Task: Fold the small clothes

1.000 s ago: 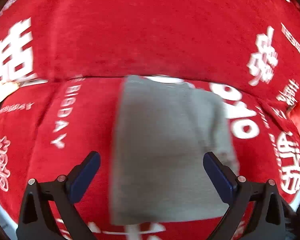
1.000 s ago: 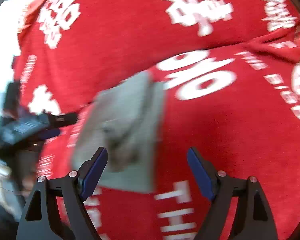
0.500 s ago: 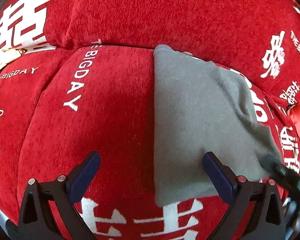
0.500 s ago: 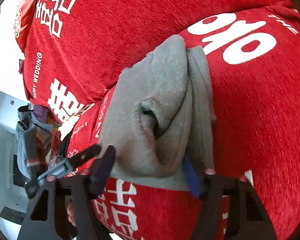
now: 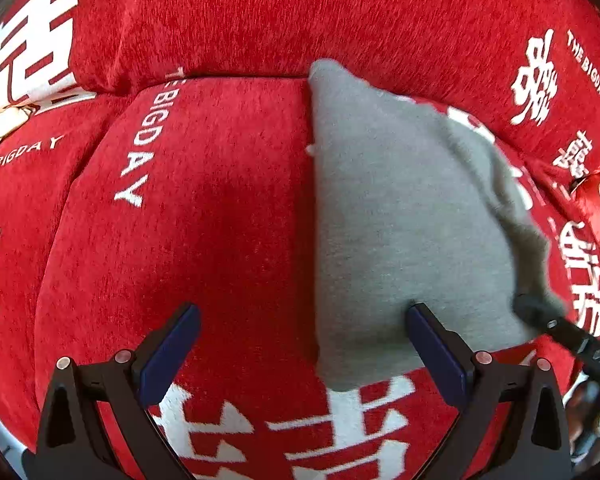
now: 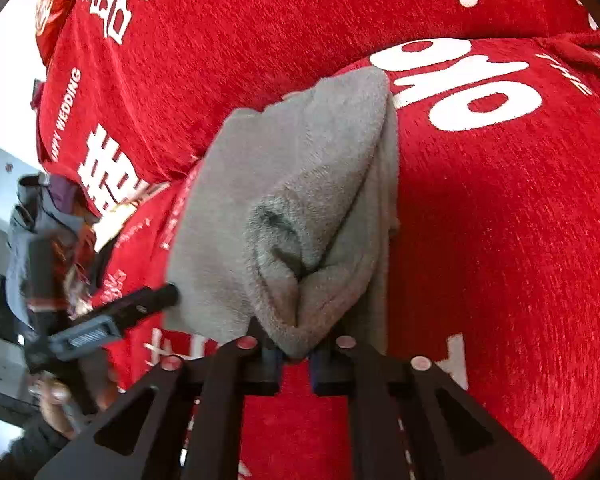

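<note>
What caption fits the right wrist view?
Right gripper shut on a bunched corner of the grey cloth lying on the red cover.

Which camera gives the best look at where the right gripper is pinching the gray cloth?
The right wrist view: the right gripper is shut on a bunched fold of the gray cloth right at its fingertips. The left wrist view shows the cloth lying mostly flat and only that gripper's tip at the cloth's far edge.

Right gripper (image 6: 296, 354) — formerly wide apart — now clamped, apparently firmly, on grey cloth (image 6: 292, 200).
</note>
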Demonstrator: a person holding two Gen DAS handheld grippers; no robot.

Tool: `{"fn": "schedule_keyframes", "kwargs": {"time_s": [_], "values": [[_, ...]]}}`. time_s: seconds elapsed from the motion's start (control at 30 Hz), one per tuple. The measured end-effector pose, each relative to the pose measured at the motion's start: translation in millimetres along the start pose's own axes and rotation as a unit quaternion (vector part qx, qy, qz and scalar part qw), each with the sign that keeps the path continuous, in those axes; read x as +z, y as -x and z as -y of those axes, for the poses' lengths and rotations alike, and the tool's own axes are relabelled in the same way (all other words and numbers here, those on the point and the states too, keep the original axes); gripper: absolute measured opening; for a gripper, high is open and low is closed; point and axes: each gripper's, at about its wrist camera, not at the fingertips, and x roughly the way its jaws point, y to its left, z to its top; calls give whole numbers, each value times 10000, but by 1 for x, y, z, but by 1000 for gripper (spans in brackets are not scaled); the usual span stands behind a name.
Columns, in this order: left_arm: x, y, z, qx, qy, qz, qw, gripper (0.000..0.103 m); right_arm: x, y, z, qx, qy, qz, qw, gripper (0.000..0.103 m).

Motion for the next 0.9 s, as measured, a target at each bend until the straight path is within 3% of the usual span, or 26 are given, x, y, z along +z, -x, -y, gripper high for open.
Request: {"fn": "schedule_keyframes", "kwargs": {"time_s": [0.03, 0.1, 0.23, 0.33, 0.4, 0.53, 0.6, 0.67, 0.7, 0.8, 0.9], "values": [[1, 6, 4, -36, -56, 92, 9999, 103, 2, 7, 0, 51, -28, 87, 9999, 34], [4, 16, 15, -58, -237, 262, 9994, 103, 7, 21, -1, 185, 67, 291, 9994, 39], [17, 26, 47, -207, -623, 485, 9967, 103, 38, 47, 5, 281, 64, 729, 9969, 68], [26, 21, 70, -158, -967, 521, 9938, 103, 68, 47, 21, 569, -304, 766, 9950, 69], [30, 12, 81, -55, -1124, 503, 9924, 103, 84, 36, 26, 527, -489, 691, 9950, 69], [32, -16, 87, -85, -1113, 158, 9936, 103, 121, -14, 14, -27, -160, 190, 9997, 69], [28, -24, 88, 100, -1128, 142, 9935, 103, 132, -40, 10, -309, 25, -31, 9995, 68], [24, -27, 85, 145, -1102, 174, 9937, 103, 141, -63, 2, -370, 307, -304, 9984, 24], [23, -27, 83, 148, -1075, 208, 9939, 103, 146, -66, -8, -418, 535, -301, 9972, 14], [23, -24, 78, 71, -948, 203, 9953, 103, 153, -43, -54, -16, 1541, 285, 9876, 11], [25, -28, 77, 71, -783, 194, 9967, 103, 157, -50, -47, -286, 1577, 232, 9868, 10]]}}
